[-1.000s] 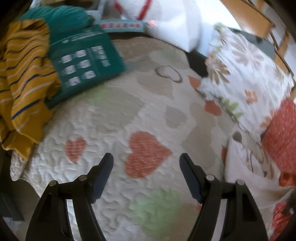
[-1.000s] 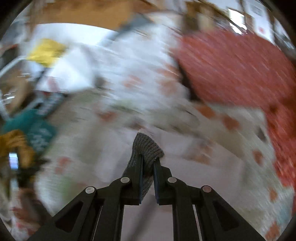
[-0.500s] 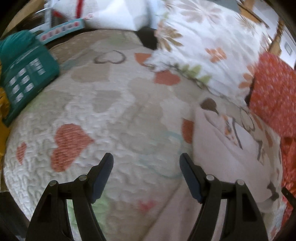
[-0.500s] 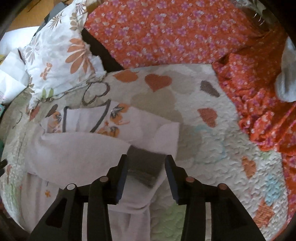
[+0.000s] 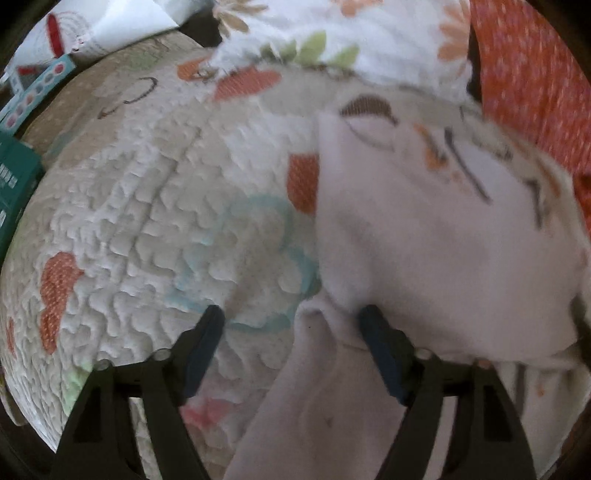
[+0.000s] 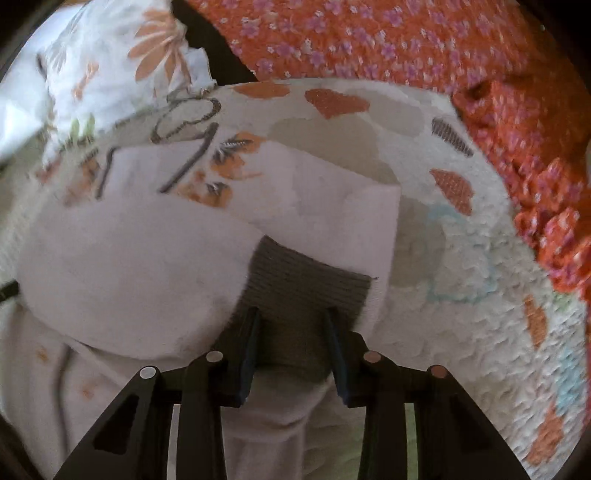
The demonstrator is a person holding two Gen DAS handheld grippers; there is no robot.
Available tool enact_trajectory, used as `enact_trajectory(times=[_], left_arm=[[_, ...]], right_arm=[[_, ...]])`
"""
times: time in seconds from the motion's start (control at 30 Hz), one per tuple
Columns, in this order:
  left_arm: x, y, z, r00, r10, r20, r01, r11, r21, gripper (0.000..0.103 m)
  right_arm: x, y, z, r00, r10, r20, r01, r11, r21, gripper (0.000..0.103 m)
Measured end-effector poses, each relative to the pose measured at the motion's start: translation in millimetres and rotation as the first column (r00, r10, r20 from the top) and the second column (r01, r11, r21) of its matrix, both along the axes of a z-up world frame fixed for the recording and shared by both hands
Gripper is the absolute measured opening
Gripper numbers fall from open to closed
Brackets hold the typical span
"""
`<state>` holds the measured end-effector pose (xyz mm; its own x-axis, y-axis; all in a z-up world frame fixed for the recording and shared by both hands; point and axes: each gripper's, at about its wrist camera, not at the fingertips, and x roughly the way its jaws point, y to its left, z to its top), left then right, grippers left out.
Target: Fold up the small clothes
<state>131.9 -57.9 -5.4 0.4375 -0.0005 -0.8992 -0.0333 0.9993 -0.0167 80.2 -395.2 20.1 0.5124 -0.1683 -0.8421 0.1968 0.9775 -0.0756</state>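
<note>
A small pale pink garment with orange prints and dark lines lies partly folded on the heart-patterned quilt. My left gripper hovers over its left edge, jaws opening; a lower fold of the cloth and bare quilt lie between the fingers, untouched. In the right wrist view the same garment shows a grey ribbed cuff lying flat on top. My right gripper stands just over that cuff, jaws closing, the pads a little apart from it on either side.
A white floral pillow lies behind the garment, also seen as the pillow at upper left. Orange flowered fabric bunches along the far and right side. A teal box sits at the quilt's left edge.
My right gripper let go of the grey cuff, which now lies on the garment, and came down close over it. My left gripper swept right across the quilt to the garment's edge.
</note>
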Motion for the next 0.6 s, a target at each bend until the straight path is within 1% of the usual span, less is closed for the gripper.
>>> enact_trajectory(times=[0.03, 0.07, 0.1, 0.13, 0.2, 0.27, 0.3, 0.33, 0.37, 0.43, 0.5, 0.53, 0.6], left_arm=[[0.8, 1.1, -0.1, 1.0, 0.009, 0.002, -0.009, 1.0, 0.012, 0.086], [1.9, 3.3, 0.8, 1.0, 0.011, -0.004, -0.011, 1.0, 0.006, 0.086], [2.7, 6.8, 2.2, 1.0, 0.014, -0.011, -0.014, 1.0, -0.009, 0.086], [2.9, 12.4, 6.1, 1.0, 0.03, -0.009, -0.03, 0.999, -0.03, 0.085], [1.5, 23.3, 16.3, 0.998, 0.063, 0.022, -0.061, 0.996, -0.072, 0.079], [-1.0, 34.8, 26.2, 0.996, 0.079, 0.049, -0.074, 0.992, -0.106, 0.07], [-2.6, 39.0, 28.5, 0.995, 0.085, 0.054, -0.078, 0.99, -0.115, 0.067], [-3.9, 43.5, 29.7, 0.995, 0.088, 0.053, -0.081, 0.989, -0.122, 0.06], [-4.5, 47.4, 29.0, 0.995, 0.086, 0.043, -0.08, 0.988, -0.129, 0.053], [-6.4, 53.7, 24.5, 0.997, 0.073, 0.006, -0.071, 0.983, -0.168, 0.043], [-10.2, 61.0, 16.7, 0.997, 0.059, -0.04, -0.067, 0.969, -0.236, 0.042], [-11.7, 64.7, 12.0, 0.997, 0.053, -0.064, -0.068, 0.961, -0.269, 0.042], [-16.6, 68.3, 4.4, 0.995, 0.044, -0.095, -0.071, 0.95, -0.304, 0.042]], right_arm=[[0.4, 3.6, 0.3, 1.0, 0.0, -0.008, -0.001, 0.999, -0.034, 0.047], [0.7, 7.0, 1.8, 1.0, 0.007, -0.015, -0.008, 0.998, -0.068, 0.05], [0.4, 11.1, 5.1, 1.0, 0.017, -0.017, -0.018, 0.995, -0.097, 0.05], [-0.8, 12.4, 8.0, 1.0, 0.022, -0.011, -0.023, 0.994, -0.11, 0.05], [-10.1, 15.1, 19.2, 0.999, 0.03, 0.026, -0.027, 0.993, -0.114, 0.05], [-24.5, 13.2, 30.9, 0.997, 0.031, 0.071, -0.027, 0.998, -0.058, 0.05], [-30.6, 11.9, 34.6, 0.996, 0.029, 0.084, -0.025, 0.999, -0.039, 0.05], [-39.6, 9.3, 38.5, 0.995, 0.022, 0.1, -0.02, 1.0, -0.021, 0.05], [-48.2, 6.9, 40.6, 0.994, 0.01, 0.109, -0.009, 1.0, -0.01, 0.05], [-64.8, -2.2, 40.6, 0.993, -0.035, 0.115, 0.033, 0.999, 0.017, 0.05], [-78.3, -17.2, 35.2, 0.991, -0.085, 0.103, 0.078, 0.995, 0.069, 0.051], [-85.7, -26.9, 30.1, 0.989, -0.116, 0.089, 0.106, 0.988, 0.113, 0.051], [-100.3, -44.5, 15.3, 0.984, -0.172, 0.054, 0.156, 0.962, 0.223, 0.051]])
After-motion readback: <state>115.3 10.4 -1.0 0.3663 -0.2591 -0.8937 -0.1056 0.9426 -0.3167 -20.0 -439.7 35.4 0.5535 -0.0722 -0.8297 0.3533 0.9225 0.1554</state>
